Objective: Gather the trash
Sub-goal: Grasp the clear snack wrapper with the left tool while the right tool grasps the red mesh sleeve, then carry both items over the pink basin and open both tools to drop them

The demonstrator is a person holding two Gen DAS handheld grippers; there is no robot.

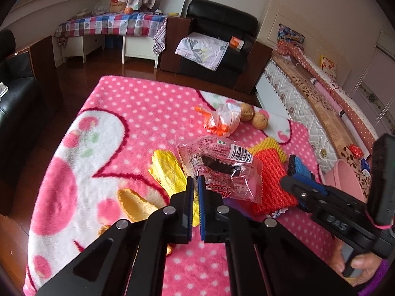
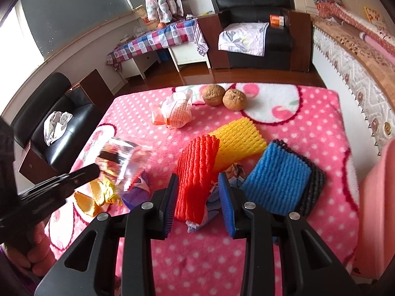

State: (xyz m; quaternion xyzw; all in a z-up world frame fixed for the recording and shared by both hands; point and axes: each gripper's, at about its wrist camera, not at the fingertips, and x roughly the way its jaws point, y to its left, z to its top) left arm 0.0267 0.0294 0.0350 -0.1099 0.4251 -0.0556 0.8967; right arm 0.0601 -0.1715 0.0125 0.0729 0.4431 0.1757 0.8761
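My left gripper (image 1: 195, 185) is shut on the edge of a clear plastic snack wrapper (image 1: 222, 165) and holds it above the pink dotted blanket (image 1: 128, 113); the wrapper shows blurred in the right wrist view (image 2: 128, 157). My right gripper (image 2: 198, 182) is open, its fingers either side of a red foam net (image 2: 197, 172) that lies on a crumpled printed wrapper (image 2: 209, 207). The right gripper also shows in the left wrist view (image 1: 300, 185). A yellow foil wrapper (image 1: 167, 170), a yellow foam net (image 2: 237, 140), a blue foam net (image 2: 276, 180) and an orange-and-white wrapper (image 2: 175, 113) lie nearby.
Two walnuts (image 2: 224, 97) sit at the blanket's far side. A pink bin (image 2: 377, 197) stands at the right edge. A purple wrapper (image 2: 135, 192) and orange peel (image 2: 85, 202) lie at the left. A black armchair (image 2: 256, 24) and a bed (image 2: 350, 49) stand beyond.
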